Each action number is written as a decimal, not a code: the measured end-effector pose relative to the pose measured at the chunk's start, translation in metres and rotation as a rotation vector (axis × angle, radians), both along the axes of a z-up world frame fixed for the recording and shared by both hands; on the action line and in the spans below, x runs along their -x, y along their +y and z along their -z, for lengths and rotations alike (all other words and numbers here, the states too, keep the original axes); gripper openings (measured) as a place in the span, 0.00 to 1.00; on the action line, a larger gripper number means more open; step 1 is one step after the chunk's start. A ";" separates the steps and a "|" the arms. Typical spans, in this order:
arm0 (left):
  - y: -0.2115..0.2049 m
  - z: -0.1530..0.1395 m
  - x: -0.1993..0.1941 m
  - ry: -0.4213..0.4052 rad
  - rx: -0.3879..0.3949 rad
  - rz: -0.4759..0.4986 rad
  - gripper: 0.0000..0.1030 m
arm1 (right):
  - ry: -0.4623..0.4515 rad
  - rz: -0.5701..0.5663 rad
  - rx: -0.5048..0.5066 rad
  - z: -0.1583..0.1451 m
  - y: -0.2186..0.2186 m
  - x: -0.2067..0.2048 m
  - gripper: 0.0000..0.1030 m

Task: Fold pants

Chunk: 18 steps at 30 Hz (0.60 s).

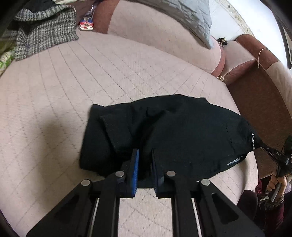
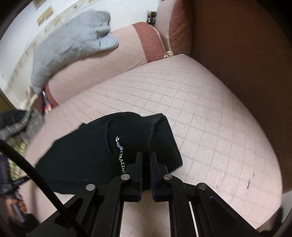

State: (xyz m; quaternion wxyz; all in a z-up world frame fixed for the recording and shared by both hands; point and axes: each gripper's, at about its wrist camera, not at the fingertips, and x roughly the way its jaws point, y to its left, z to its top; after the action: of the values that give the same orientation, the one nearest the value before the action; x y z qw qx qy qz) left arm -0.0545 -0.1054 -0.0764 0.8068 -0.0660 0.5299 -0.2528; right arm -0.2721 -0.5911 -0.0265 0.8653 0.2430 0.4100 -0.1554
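Black pants (image 1: pixel 178 131) lie bunched on the pink quilted sofa seat (image 1: pixel 76 87). They also show in the right wrist view (image 2: pixel 91 156), with white lettering on the waistband. My left gripper (image 1: pixel 145 152) is shut on the near edge of the pants, black cloth between its fingers. My right gripper (image 2: pixel 146 155) is shut on the waistband end of the pants. In the left wrist view the right gripper (image 1: pixel 262 145) pinches the pants' right corner at the seat's edge.
A checked grey garment (image 1: pixel 45 32) lies at the seat's far left. A grey quilted cushion (image 1: pixel 186 16) leans on the sofa back. A brown armrest (image 1: pixel 255 87) bounds the seat on the right. A red and white packet (image 1: pixel 86 24) sits at the back.
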 end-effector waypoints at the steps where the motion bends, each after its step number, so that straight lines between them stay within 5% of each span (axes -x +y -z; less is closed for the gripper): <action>1: 0.002 -0.001 0.002 0.002 -0.009 -0.006 0.13 | -0.003 0.009 -0.021 0.000 -0.002 0.006 0.07; 6: 0.019 0.020 -0.005 0.084 -0.015 -0.075 0.24 | 0.096 0.108 -0.058 0.031 -0.024 0.021 0.08; 9: 0.035 0.019 -0.004 0.085 0.031 -0.128 0.25 | 0.235 0.261 0.036 0.052 -0.037 0.023 0.13; 13: 0.057 0.002 0.003 0.016 0.046 -0.213 0.54 | 0.117 0.314 0.027 0.039 -0.029 0.045 0.33; 18: 0.084 -0.013 -0.001 -0.047 0.086 -0.323 0.58 | 0.039 0.179 0.099 0.008 0.013 0.021 0.34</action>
State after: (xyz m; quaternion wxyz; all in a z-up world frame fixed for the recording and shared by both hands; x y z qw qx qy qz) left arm -0.0530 -0.0217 -0.0631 0.8455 -0.1788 0.4822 -0.1437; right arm -0.2930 -0.5783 -0.0341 0.8507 0.2328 0.3951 -0.2569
